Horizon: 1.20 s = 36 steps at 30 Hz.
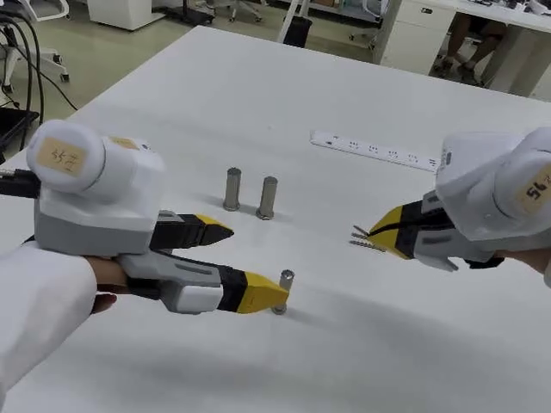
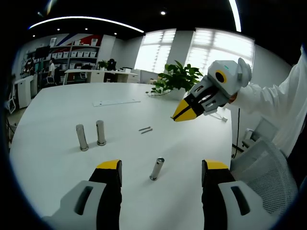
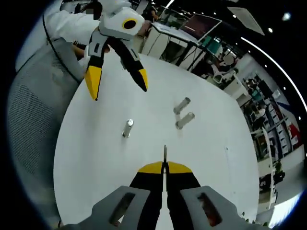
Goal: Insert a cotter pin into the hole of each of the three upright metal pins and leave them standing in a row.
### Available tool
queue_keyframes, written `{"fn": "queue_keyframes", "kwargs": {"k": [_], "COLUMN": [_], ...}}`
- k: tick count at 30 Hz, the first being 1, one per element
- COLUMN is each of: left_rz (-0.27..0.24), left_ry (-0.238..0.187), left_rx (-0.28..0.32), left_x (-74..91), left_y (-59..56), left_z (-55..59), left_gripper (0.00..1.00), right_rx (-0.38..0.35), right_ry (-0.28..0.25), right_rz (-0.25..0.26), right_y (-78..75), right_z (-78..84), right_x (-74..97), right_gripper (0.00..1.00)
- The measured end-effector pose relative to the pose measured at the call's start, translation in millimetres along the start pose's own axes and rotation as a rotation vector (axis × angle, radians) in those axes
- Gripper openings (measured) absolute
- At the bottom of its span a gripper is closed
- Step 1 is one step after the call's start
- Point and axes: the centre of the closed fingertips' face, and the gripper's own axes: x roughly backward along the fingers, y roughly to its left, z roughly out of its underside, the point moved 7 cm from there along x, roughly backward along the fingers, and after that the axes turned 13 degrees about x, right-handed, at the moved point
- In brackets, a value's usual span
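Cotter pin juts from the right tongs, which pinch tight on it and aim leftward at the near pin, well apart. That pin stands upright on the worktop, just off the lower tip of the left tongs, which gape wide and are much nearer; its hole is too small to see. Two more pins stand side by side farther back.

grey metal pins, white table, yellow-tipped left gripper and right gripper.
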Motion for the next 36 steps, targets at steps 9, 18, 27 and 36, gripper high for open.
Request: {"fn": "queue_keyframes", "kwargs": {"k": [9,18,27,36], "left_rz": [0.048,0.077,0.128,0.147], "left_ry": [0.005,-0.053,-0.094,-0.086], "left_rx": [0.053,0.106,0.121,0.157], "left_x": [-8.5,-15.1,-16.3,-17.6], "left_y": [-9.9,-16.2,-24.1,-27.0], "left_z": [-1.0,-9.4,-14.4,-10.1], "left_gripper": [0.48,0.32,0.2,0.09], "right_rx": [0.087,0.158,0.206,0.233], "right_ry": [-0.053,-0.081,-0.088,-0.095], "right_rz": [0.031,0.035,0.04,0.034], "right_y": [19.5,27.9,29.8,30.6], "right_z": [-34.6,-56.3,-67.3,-73.4], "right_x": [0.5,-1.0,-4.3,-4.6], "right_gripper": [0.0,0.0,0.0,0.0]}}
